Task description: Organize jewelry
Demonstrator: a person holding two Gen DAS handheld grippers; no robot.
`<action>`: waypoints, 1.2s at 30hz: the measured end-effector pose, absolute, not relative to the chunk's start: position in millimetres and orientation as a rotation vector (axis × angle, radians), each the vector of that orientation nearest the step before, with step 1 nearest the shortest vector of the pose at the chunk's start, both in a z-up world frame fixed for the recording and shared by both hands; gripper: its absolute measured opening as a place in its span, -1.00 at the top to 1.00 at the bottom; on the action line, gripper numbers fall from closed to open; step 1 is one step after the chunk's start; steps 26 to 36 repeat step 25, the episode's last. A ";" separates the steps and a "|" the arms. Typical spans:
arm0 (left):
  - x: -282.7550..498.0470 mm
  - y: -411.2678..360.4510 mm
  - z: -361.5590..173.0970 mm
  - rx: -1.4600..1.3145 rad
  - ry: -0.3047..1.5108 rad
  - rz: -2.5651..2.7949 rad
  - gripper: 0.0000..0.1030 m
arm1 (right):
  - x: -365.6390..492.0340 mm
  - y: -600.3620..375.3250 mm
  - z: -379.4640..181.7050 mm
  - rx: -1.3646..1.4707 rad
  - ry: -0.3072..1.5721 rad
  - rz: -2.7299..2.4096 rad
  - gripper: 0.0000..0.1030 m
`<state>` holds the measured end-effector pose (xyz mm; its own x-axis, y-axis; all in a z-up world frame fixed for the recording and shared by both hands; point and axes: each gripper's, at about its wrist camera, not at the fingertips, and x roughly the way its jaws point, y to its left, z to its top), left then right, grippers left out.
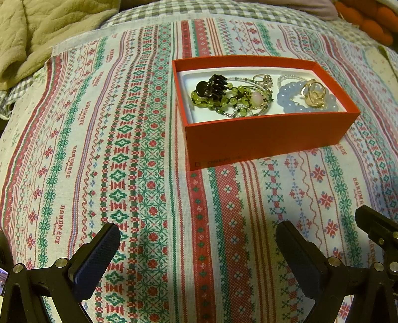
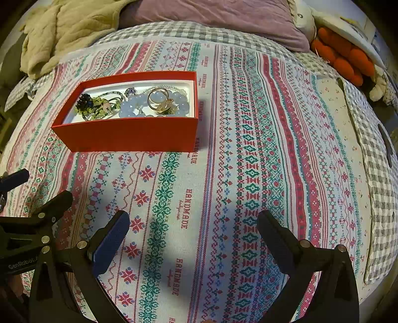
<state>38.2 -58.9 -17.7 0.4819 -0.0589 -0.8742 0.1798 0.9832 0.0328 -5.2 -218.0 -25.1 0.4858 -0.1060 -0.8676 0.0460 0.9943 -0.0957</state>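
Observation:
A red box (image 1: 268, 135) with a white lining stands on a patterned cloth (image 1: 124, 161). Inside lie a black claw hair clip (image 1: 212, 87), a green bead bracelet (image 1: 223, 100), a pale blue bead bracelet (image 1: 296, 99), a gold ring piece (image 1: 314, 93) and thin bead strands. My left gripper (image 1: 199, 233) is open and empty, hovering above the cloth in front of the box. The box (image 2: 129, 136) also shows in the right wrist view at upper left, with the gold ring (image 2: 160, 100) on the blue beads (image 2: 131, 106). My right gripper (image 2: 194, 223) is open and empty, to the right of the box.
A beige quilted blanket (image 2: 64, 32) lies bunched at the back left. A mauve pillow (image 2: 219, 20) and an orange knotted cushion (image 2: 345, 57) sit at the back. A grey checked sheet (image 2: 380, 198) runs along the right. The left gripper's frame (image 2: 27, 223) shows at left.

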 end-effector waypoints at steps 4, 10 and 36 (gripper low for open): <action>38.1 -59.3 -17.8 0.127 1.058 -0.145 -0.99 | -4.9 -217.6 -24.8 -0.063 1.059 -0.093 -1.00; 37.8 -58.4 -17.9 0.128 1.055 -0.145 -0.99 | -6.1 -219.1 -23.7 -0.061 1.053 -0.099 -1.00; 35.5 -56.7 -17.7 0.134 1.046 -0.132 -0.99 | -7.6 -217.4 -26.0 -0.061 1.042 -0.114 -1.00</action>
